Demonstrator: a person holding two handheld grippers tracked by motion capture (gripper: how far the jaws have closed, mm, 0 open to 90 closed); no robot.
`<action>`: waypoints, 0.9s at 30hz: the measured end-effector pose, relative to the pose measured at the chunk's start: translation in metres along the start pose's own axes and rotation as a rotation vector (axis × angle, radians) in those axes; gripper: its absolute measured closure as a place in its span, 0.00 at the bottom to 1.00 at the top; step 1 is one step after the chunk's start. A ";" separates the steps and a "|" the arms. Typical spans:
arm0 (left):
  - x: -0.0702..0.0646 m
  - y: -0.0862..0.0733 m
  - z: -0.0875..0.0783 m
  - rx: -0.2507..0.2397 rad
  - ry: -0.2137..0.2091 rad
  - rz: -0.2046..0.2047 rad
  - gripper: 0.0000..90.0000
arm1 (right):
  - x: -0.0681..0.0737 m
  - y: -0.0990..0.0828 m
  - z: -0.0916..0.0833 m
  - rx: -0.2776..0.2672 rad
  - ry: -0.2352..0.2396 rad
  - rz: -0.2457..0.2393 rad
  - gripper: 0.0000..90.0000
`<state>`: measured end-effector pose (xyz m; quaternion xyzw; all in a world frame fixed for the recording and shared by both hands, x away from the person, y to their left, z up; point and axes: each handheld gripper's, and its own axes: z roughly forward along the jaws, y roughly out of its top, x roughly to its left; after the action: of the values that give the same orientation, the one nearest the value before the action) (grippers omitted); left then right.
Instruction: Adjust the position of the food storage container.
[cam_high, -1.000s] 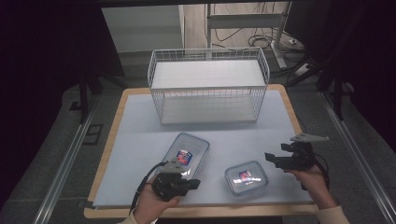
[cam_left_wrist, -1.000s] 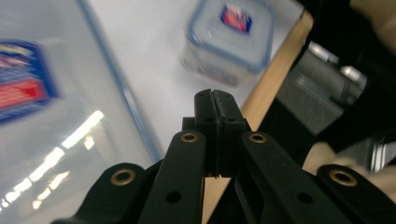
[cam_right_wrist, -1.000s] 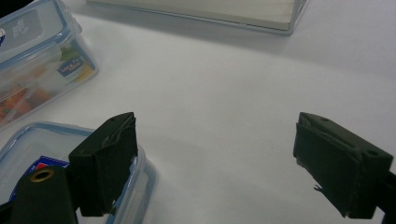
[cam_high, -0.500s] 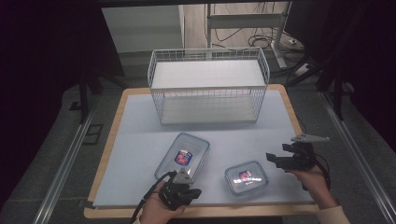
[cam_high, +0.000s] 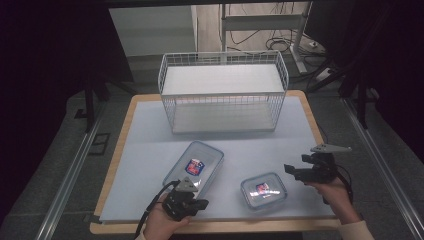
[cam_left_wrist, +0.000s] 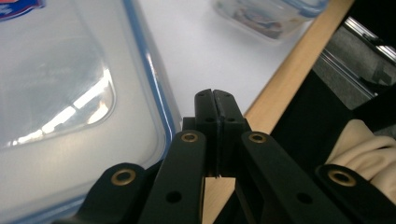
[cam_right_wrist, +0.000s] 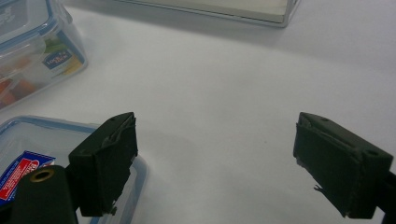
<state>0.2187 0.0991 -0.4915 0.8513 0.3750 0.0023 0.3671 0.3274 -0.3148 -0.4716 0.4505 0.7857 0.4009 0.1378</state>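
Boxes, two of them, lie on the near half of the table (cam_high: 150, 145); both are clear plastic w/ blue-edged lids and a red-blue label. The large box (cam_high: 196, 166) is near-left, set at an angle; the small box (cam_high: 264, 190) is to its right, close to the near edge; a white wire basket (cam_high: 223, 92) stands at the far side, well apart from both.

Left gripper (cam_high: 186, 199) is at the near end of the large box; in the left gripper view its jaws are pressed together w/ nothing between them, just beside the box corner (cam_left_wrist: 159, 135), above the wooden table edge. Right gripper (cam_high: 300, 172) is near the right side of the small box, not touching; in the right gripper view its jaws stand wide apart, empty, w/ the small box's corner (cam_right_wrist: 28, 140) below the left jaw.

Handling, as my judgement: the boxes look stiff and light, esp. the large one, which seems empty; the small one may hold some food, so a little heavier. Smooth plastic is slippery, and a flat lid gives no hold from above; better to take a box across its short side, at the rim or lid clips, where the wall is stiffest; squeezing mid-wall could flex it or pop the lid.
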 end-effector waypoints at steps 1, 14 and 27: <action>0.003 -0.001 -0.002 -0.004 0.004 -0.009 1.00 | 0.000 0.000 0.000 0.000 0.000 -0.001 0.15; 0.043 -0.018 -0.029 -0.055 0.027 -0.105 1.00 | 0.000 -0.001 0.003 0.017 -0.002 -0.002 0.15; 0.078 -0.027 -0.049 -0.102 0.111 -0.175 1.00 | -0.001 -0.003 0.005 0.025 -0.010 -0.002 0.15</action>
<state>0.2441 0.1915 -0.4939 0.7939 0.4672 0.0364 0.3875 0.3295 -0.3139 -0.4774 0.4535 0.7903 0.3889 0.1363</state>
